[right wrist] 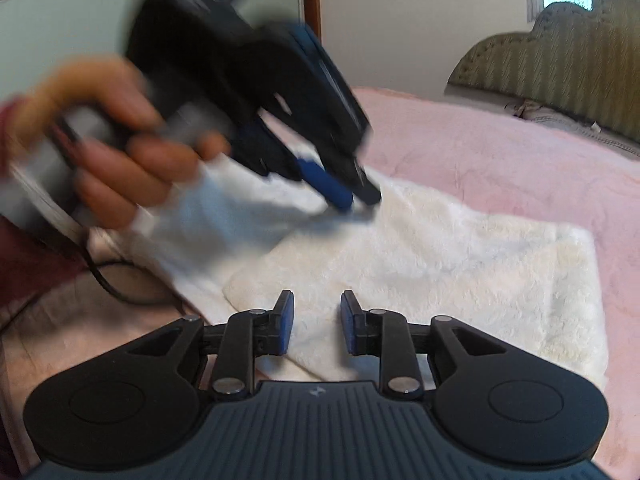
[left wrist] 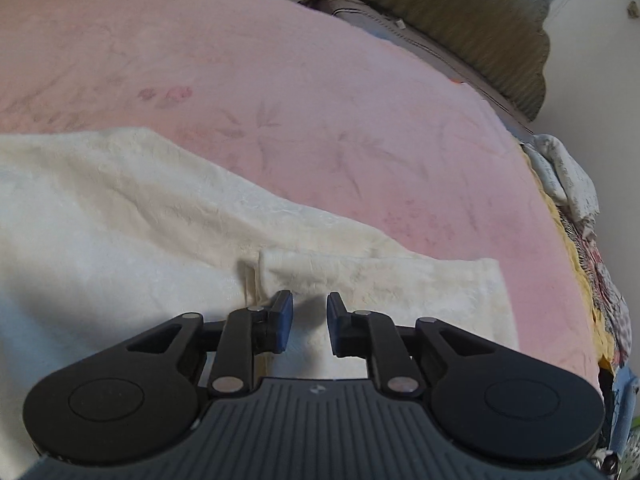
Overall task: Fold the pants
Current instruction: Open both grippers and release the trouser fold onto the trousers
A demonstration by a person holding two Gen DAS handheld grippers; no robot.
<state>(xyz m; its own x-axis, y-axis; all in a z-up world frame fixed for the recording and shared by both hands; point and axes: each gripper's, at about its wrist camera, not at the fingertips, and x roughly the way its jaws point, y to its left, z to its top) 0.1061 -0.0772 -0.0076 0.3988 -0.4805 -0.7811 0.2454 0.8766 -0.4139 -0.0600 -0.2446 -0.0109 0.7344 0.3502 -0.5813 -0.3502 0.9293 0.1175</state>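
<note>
The cream-white fuzzy pants (left wrist: 152, 216) lie on the pink bedspread (left wrist: 280, 80), folded over, with a folded end near my fingers. My left gripper (left wrist: 310, 304) is open and empty just above the fabric. In the right wrist view the pants (right wrist: 460, 256) spread to the right. My right gripper (right wrist: 316, 304) is open and empty over their near edge. The left gripper also shows there (right wrist: 356, 200), blurred and held in a hand, its tips down at the fabric.
An olive padded headboard (left wrist: 460, 12) stands at the far end of the bed. A pile of patterned cloth (left wrist: 572, 200) lies at the bed's right edge. A black cable (right wrist: 108, 280) runs at the left. The person's hand (right wrist: 120, 152) grips the left tool.
</note>
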